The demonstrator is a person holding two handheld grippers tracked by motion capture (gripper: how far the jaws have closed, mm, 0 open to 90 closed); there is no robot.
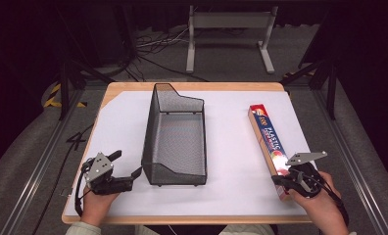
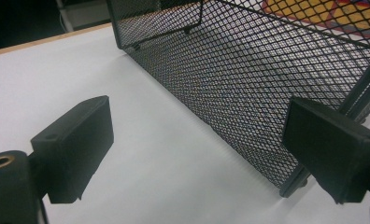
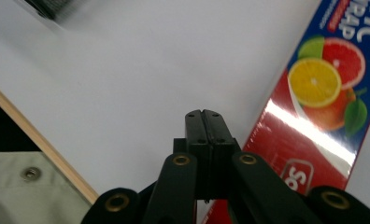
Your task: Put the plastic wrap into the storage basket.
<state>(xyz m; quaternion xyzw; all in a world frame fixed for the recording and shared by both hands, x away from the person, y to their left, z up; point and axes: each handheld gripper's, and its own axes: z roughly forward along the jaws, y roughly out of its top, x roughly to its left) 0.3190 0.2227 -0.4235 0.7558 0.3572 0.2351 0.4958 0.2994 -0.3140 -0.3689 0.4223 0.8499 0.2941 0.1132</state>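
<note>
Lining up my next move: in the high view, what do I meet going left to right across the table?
left gripper, jaws open → black mesh basket → plastic wrap box → right gripper, jaws shut, at the box's near end.

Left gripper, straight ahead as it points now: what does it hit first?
Likely the near corner of the black mesh basket: the left gripper stands open, and its outer jaw lines up with that corner post. Depth is unclear.

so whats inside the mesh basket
Nothing can be seen inside the mesh basket: its floor looks bare from above. The foot of its near wall is hidden from view.
</note>
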